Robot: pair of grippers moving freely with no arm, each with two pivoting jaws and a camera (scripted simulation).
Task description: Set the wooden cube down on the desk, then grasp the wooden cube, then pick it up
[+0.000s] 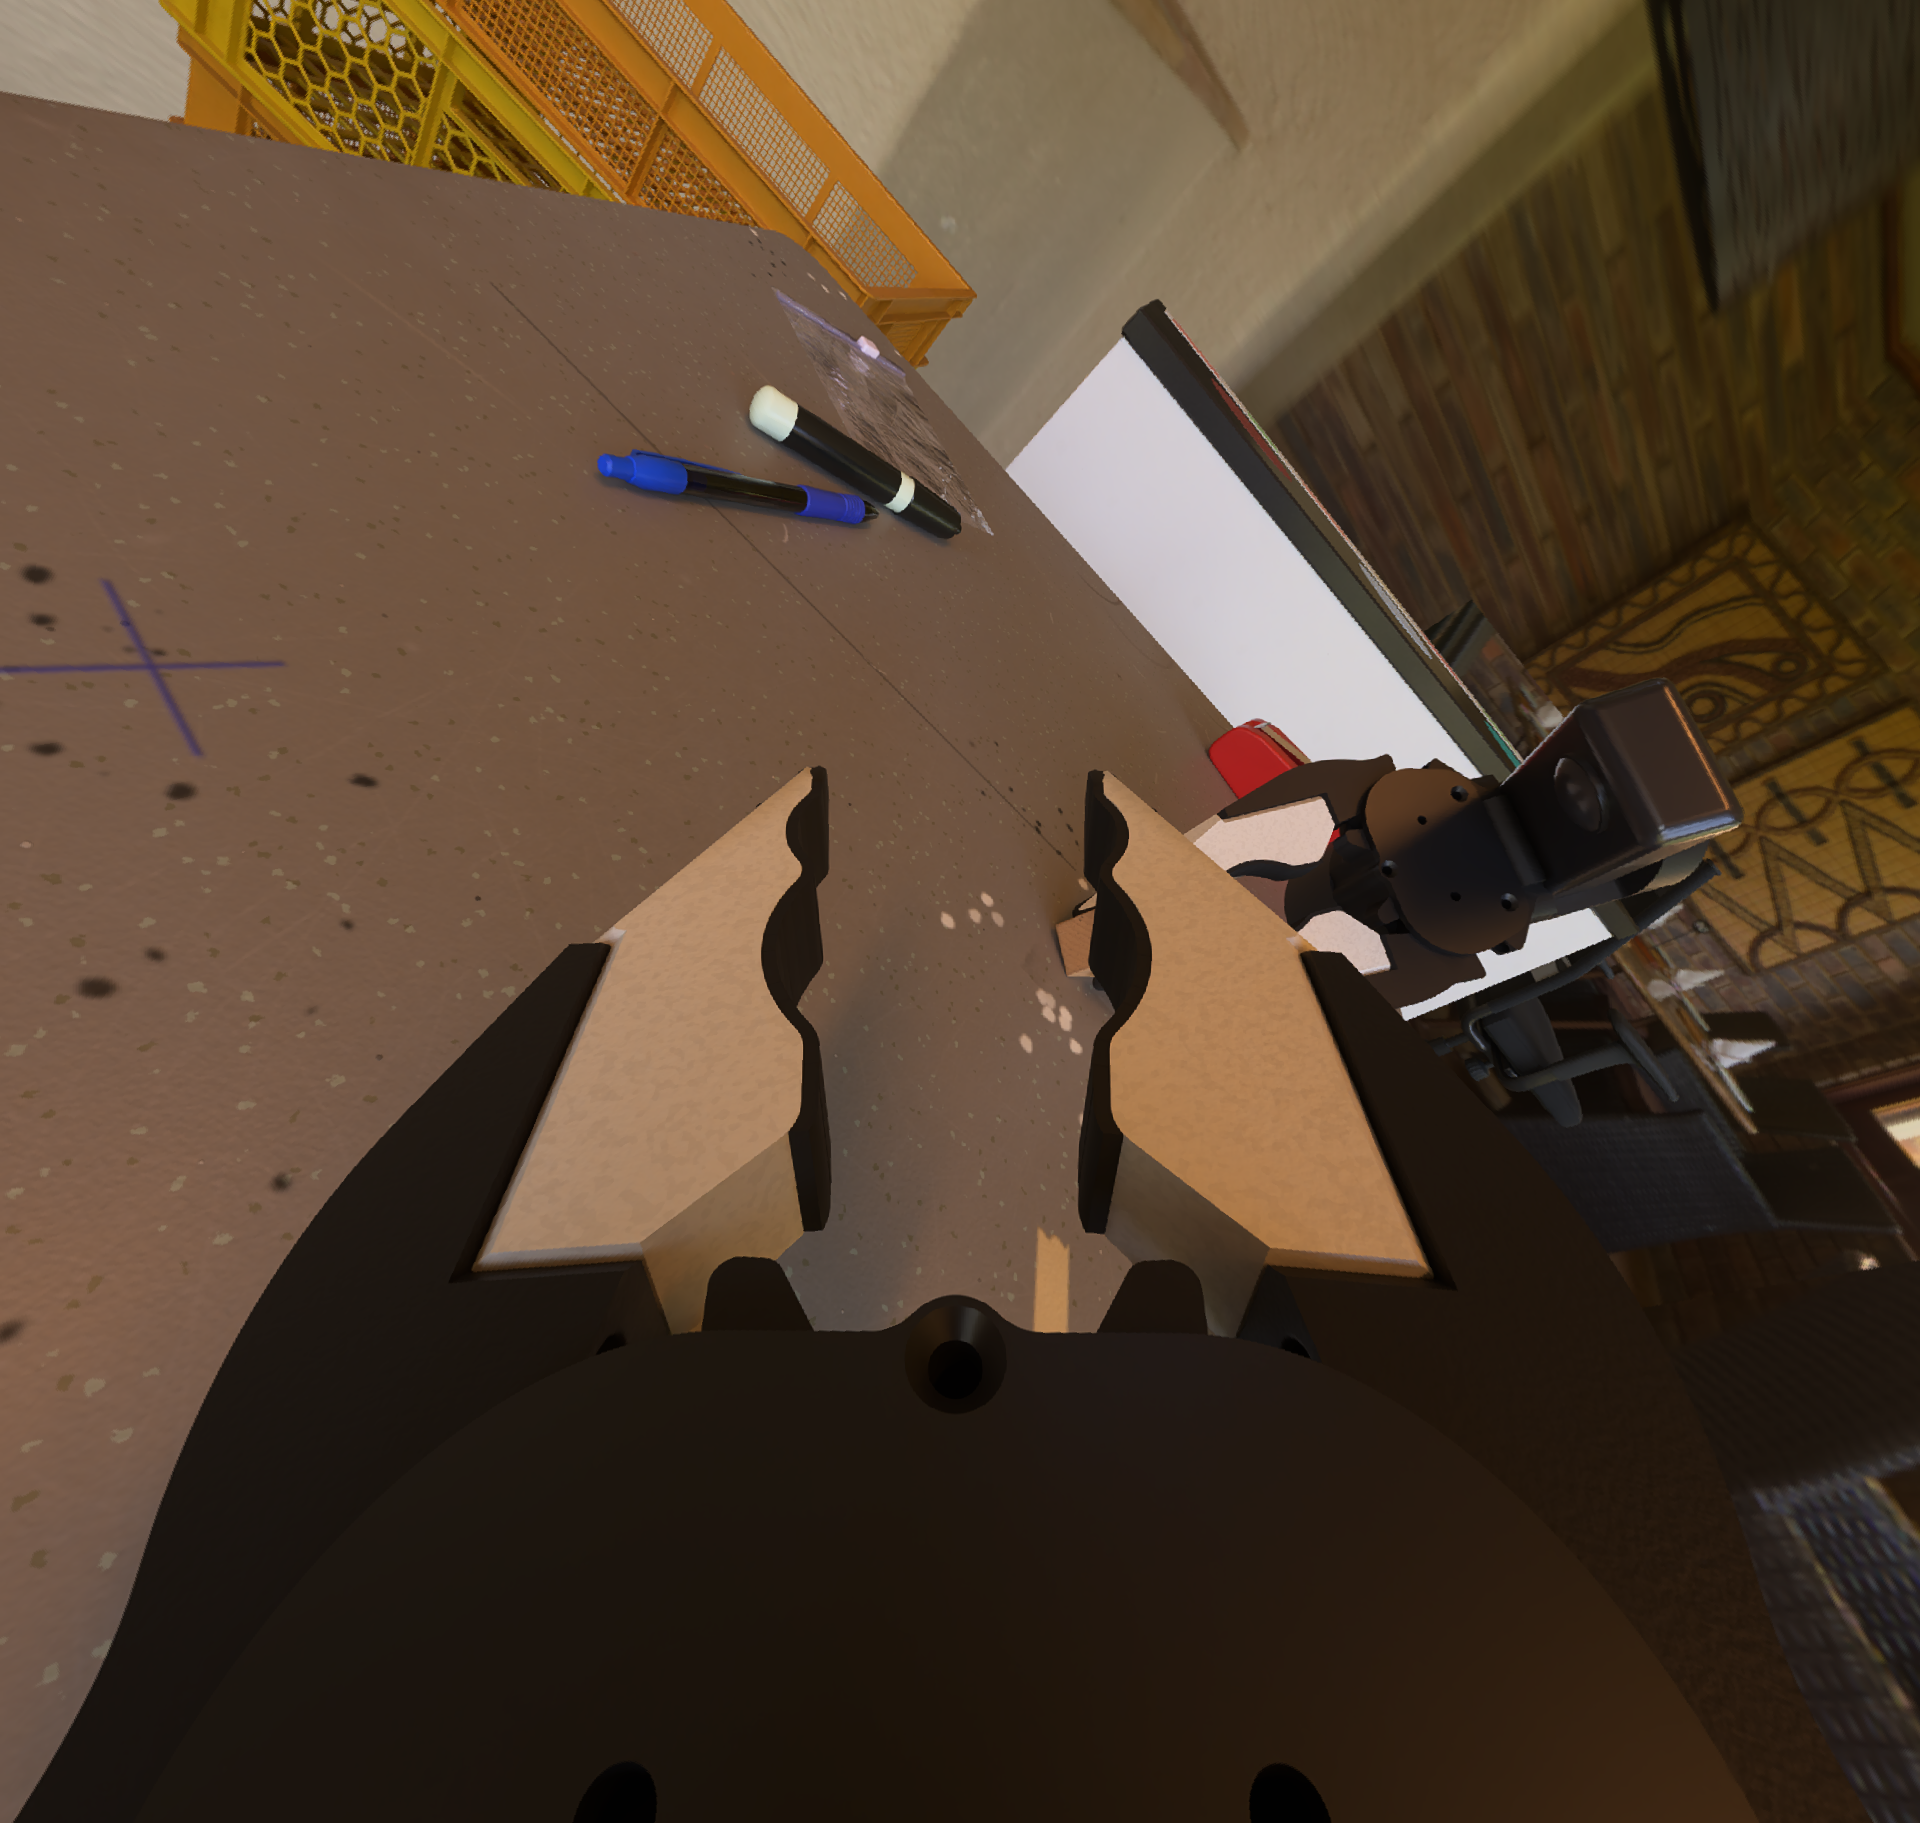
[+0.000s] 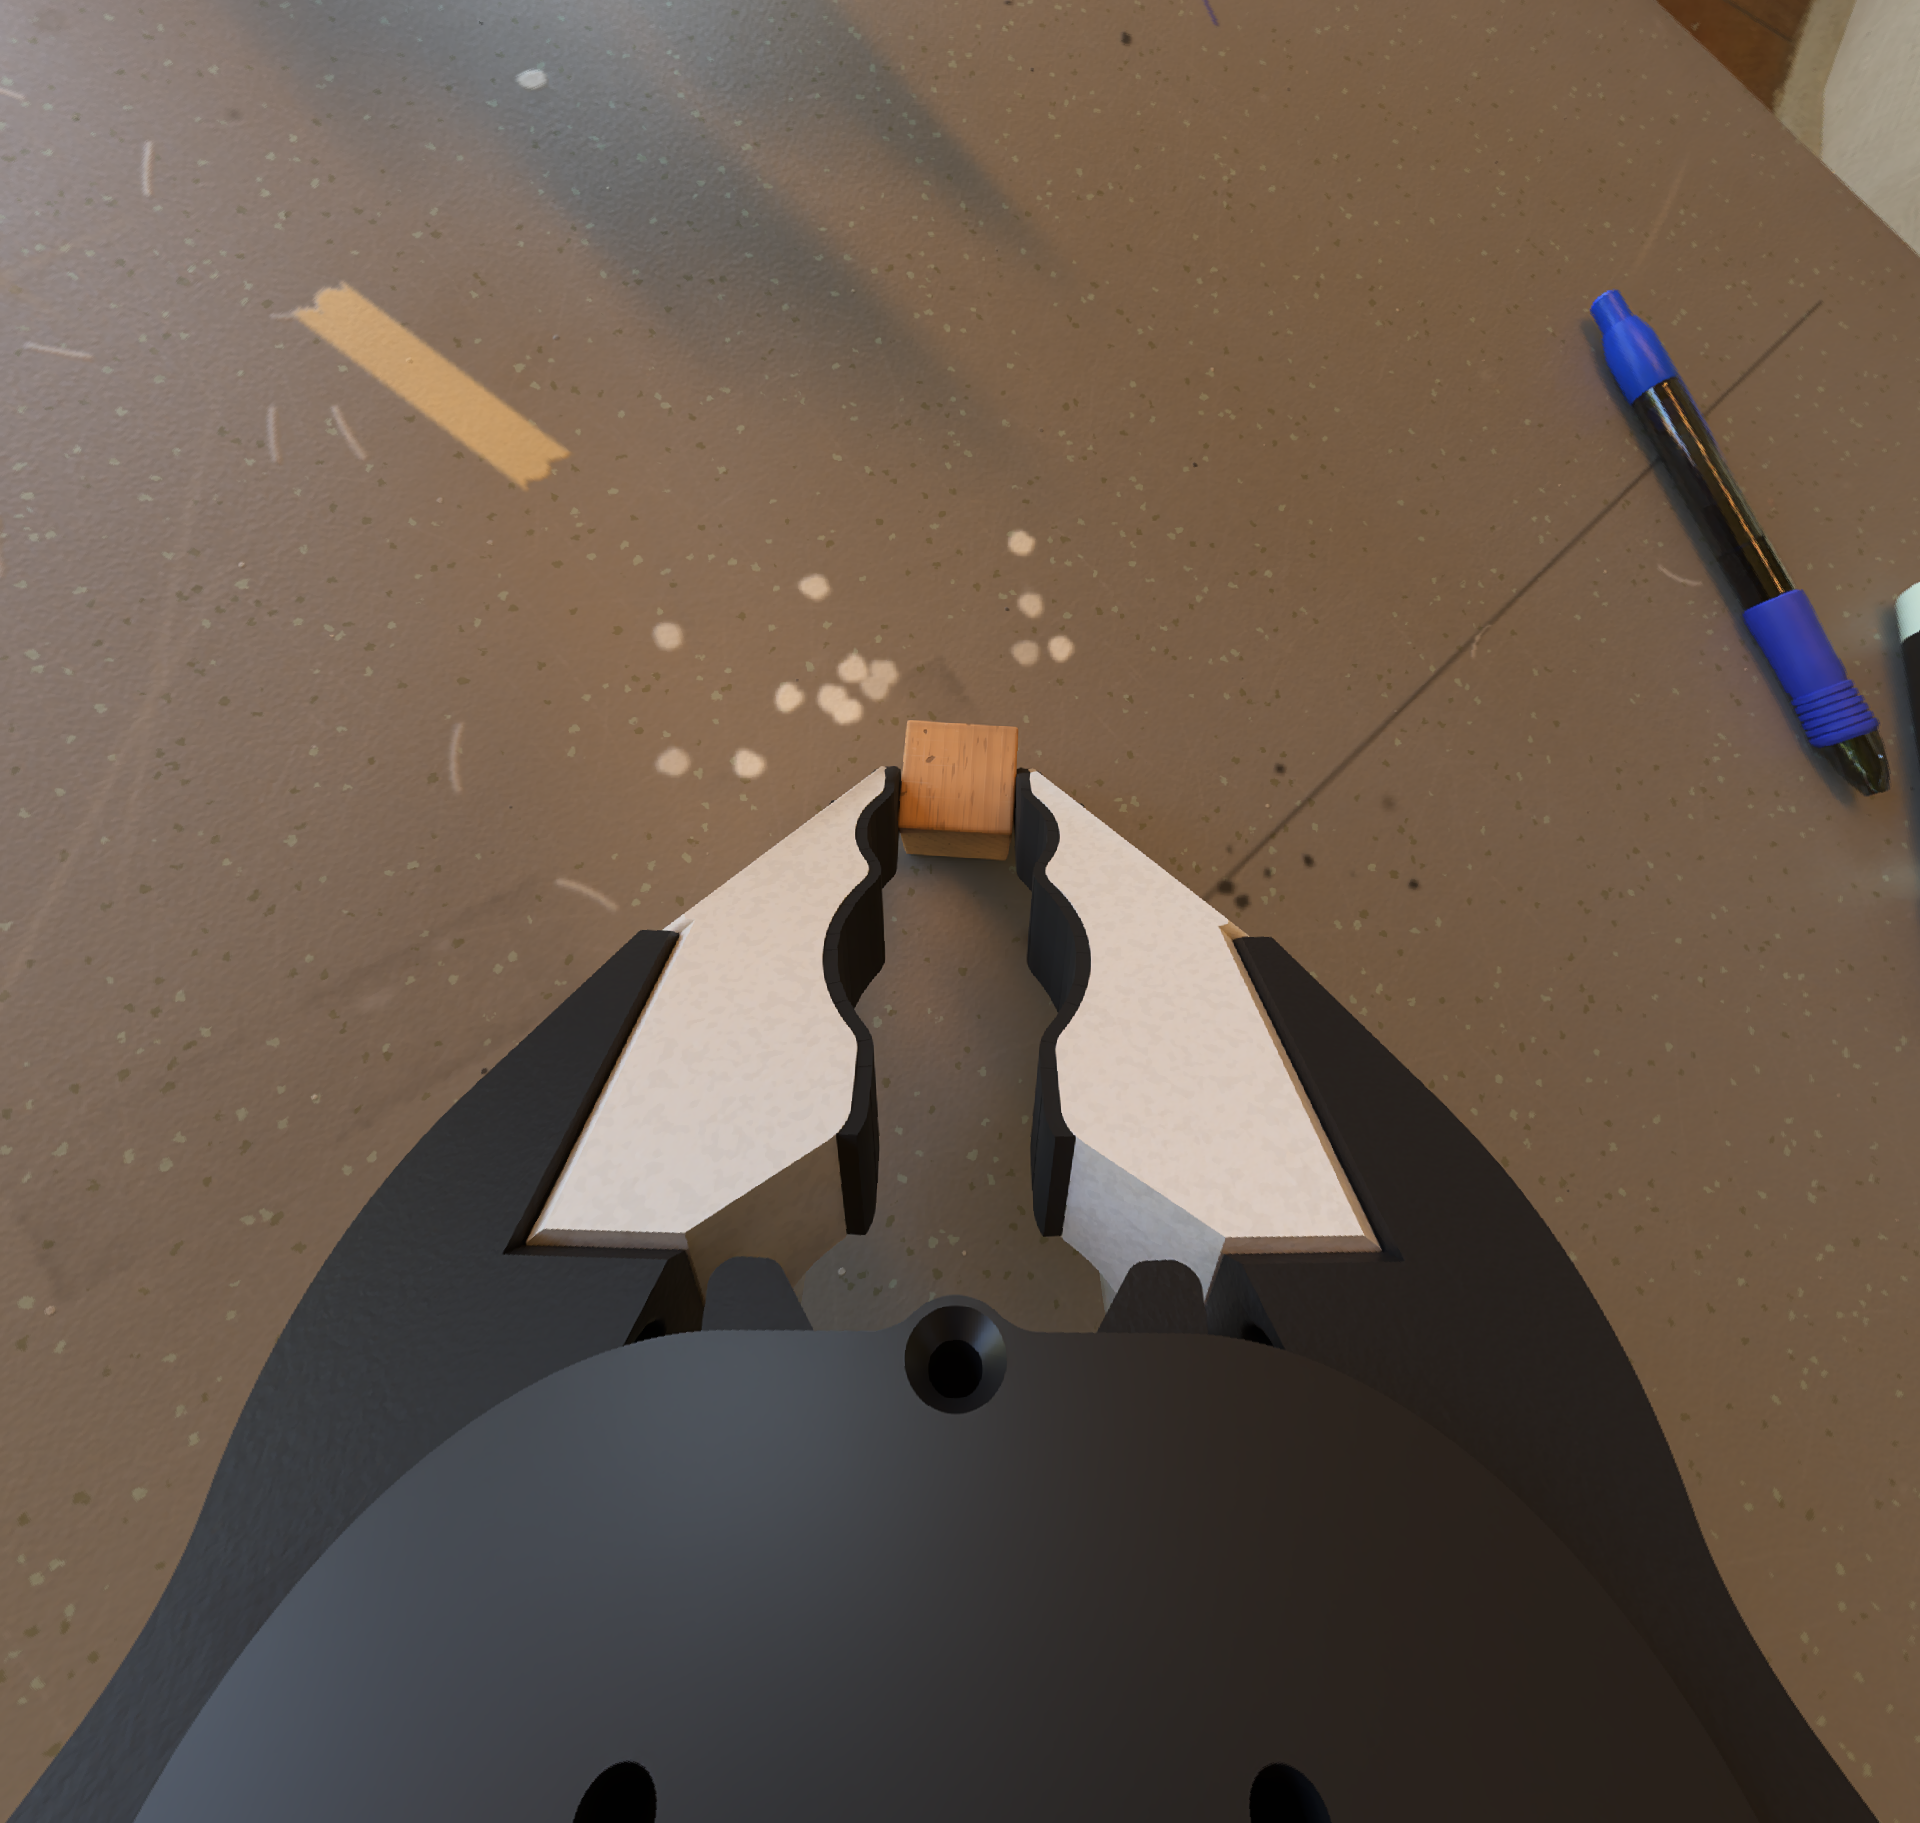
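The small wooden cube (image 2: 956,771) is pinched between the fingertips of my right gripper (image 2: 956,799), just over the speckled brown desk (image 2: 1247,423). I cannot tell whether the cube touches the desk. My left gripper (image 1: 956,797) is open and empty, low over the desk. In the left wrist view only a corner of the cube (image 1: 1072,937) shows past my left gripper's right finger. The right gripper's body (image 1: 1455,859) shows farther right by the desk edge.
A blue pen (image 1: 732,490) (image 2: 1735,537) and a black marker with a white cap (image 1: 852,459) lie beyond, by a clear plastic bag (image 1: 883,402). Yellow and orange crates (image 1: 520,59) stand behind the desk. A tan tape strip (image 2: 431,397) lies at left. A white board (image 1: 1195,547) and a red object (image 1: 1252,750) sit past the right edge.
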